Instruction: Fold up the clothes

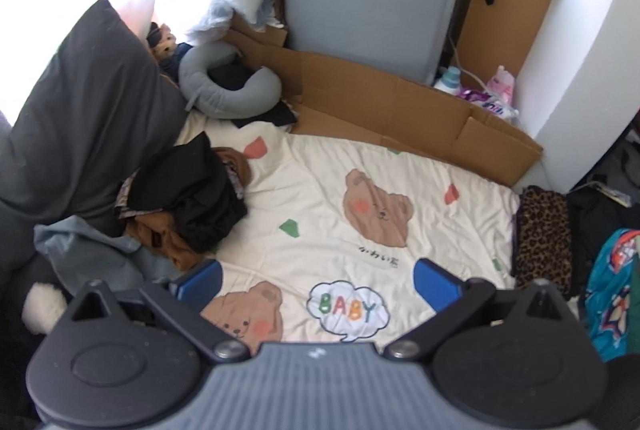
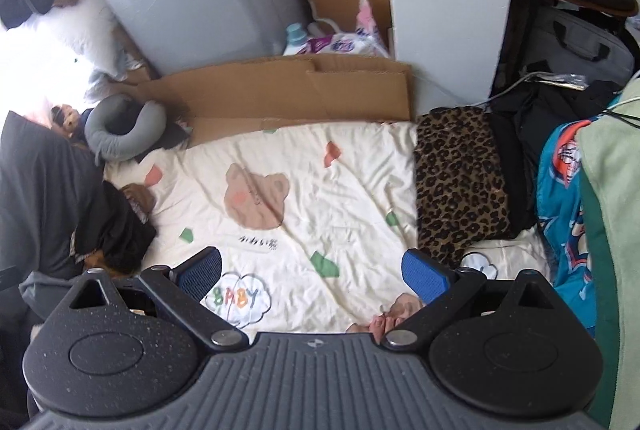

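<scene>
Crumpled heap of black and brown clothes [image 1: 188,201], unfolded, lying ahead-left of the left gripper [image 1: 318,280]; leopard-print garment [image 2: 460,181], folded flat, ahead-right of the right gripper [image 2: 312,276].

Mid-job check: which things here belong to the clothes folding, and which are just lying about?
For the job:
left gripper, open, empty
right gripper, open, empty
heap of dark and brown clothes
leopard-print garment, lying flat
bear-print blanket, the work surface

Lying about:
grey neck pillow
flattened cardboard
detergent bottle
dark grey pillow
</scene>
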`<action>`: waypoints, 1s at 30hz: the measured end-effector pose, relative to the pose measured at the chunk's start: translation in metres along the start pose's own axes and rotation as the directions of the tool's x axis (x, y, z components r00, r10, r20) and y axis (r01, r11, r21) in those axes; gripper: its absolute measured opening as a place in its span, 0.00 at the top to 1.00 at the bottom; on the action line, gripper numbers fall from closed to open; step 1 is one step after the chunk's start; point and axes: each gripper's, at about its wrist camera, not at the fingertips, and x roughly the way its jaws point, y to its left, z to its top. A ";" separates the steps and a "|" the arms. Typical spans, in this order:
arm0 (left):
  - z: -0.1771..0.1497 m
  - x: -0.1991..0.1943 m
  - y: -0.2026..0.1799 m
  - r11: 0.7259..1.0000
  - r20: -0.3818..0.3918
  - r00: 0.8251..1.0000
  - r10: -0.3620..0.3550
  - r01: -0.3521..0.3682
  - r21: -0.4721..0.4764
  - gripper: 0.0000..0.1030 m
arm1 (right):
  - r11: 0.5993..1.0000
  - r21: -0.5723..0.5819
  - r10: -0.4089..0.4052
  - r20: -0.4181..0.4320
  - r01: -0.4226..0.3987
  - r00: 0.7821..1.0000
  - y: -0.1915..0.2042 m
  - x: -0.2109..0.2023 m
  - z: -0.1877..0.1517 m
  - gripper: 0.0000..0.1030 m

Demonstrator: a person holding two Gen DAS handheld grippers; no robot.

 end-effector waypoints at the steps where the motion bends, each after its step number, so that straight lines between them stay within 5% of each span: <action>1: -0.005 0.001 -0.001 1.000 -0.003 1.000 0.001 -0.001 -0.003 0.00 | 1.000 0.002 0.017 -0.008 -0.017 1.000 0.002 0.001 -0.003 0.03; 11: -0.033 -0.005 -0.002 0.998 -0.002 1.000 0.011 -0.011 -0.061 0.00 | 0.996 -0.063 0.054 -0.030 -0.055 0.998 0.031 0.007 -0.030 0.03; 30: -0.057 0.010 -0.010 0.997 -0.056 0.998 0.018 -0.022 -0.068 0.00 | 0.978 -0.208 -0.035 -0.045 0.025 0.998 0.056 0.013 -0.049 0.03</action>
